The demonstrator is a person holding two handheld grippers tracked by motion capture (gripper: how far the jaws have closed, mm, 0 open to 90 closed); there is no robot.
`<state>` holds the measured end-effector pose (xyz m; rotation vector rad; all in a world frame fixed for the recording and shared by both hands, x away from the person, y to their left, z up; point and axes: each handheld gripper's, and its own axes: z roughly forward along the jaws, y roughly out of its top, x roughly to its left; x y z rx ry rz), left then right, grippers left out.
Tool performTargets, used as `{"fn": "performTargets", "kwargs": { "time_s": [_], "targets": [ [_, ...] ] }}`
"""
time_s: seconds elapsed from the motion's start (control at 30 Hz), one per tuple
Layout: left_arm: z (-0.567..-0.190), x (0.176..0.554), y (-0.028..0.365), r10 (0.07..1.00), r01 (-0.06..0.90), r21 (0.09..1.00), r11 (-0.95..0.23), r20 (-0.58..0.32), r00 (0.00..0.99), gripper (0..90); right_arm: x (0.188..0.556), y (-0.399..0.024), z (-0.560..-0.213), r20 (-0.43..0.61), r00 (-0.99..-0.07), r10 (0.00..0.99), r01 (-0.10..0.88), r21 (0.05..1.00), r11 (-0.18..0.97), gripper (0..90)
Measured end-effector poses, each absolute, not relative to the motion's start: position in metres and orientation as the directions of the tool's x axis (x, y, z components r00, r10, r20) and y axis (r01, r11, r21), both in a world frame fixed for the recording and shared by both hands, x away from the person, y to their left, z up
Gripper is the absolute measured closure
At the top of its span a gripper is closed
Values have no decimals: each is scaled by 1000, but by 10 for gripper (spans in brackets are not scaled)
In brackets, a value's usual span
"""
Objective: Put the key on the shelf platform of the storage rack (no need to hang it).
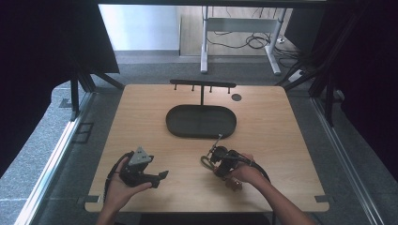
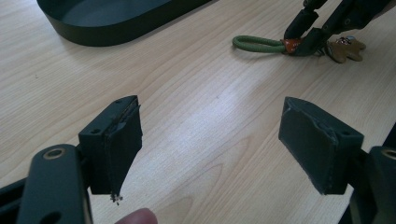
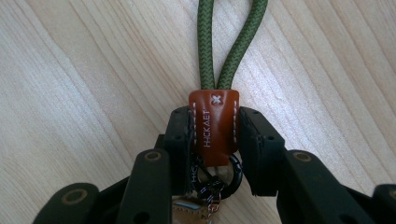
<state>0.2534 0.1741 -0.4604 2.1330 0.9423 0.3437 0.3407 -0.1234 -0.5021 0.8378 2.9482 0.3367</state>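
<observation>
The right claw (image 3: 215,140) is pinching the brown leather tab of a keychain (image 3: 214,126), whose green cord loop is lying on the desk (image 3: 93,70) straight ahead of it. The left claw (image 2: 210,140) is hovering spread wide, nothing between its jaws.

- High view: overhead, facing forward and down across the whole desk (image 1: 281,140).
- Left gripper view: low, oblique, near the desk; shares the oval tray (image 2: 107,23) with the high view.
- Right gripper view: very close, facing straight down.
</observation>
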Motion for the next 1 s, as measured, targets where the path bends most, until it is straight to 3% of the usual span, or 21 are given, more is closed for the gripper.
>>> {"fn": "performTargets", "kwargs": {
  "time_s": [0.57,1.0],
  "targets": [
    [-461,254,172,718,516,735,-440,-57,693,217,335,-138,-456,-12,-856,517,489,305,817,665],
    [-459,254,178,728,519,740,-428,-57,683,217,333,-142,-424,-64,-859,508,465,315,827,665]
  ]
}}
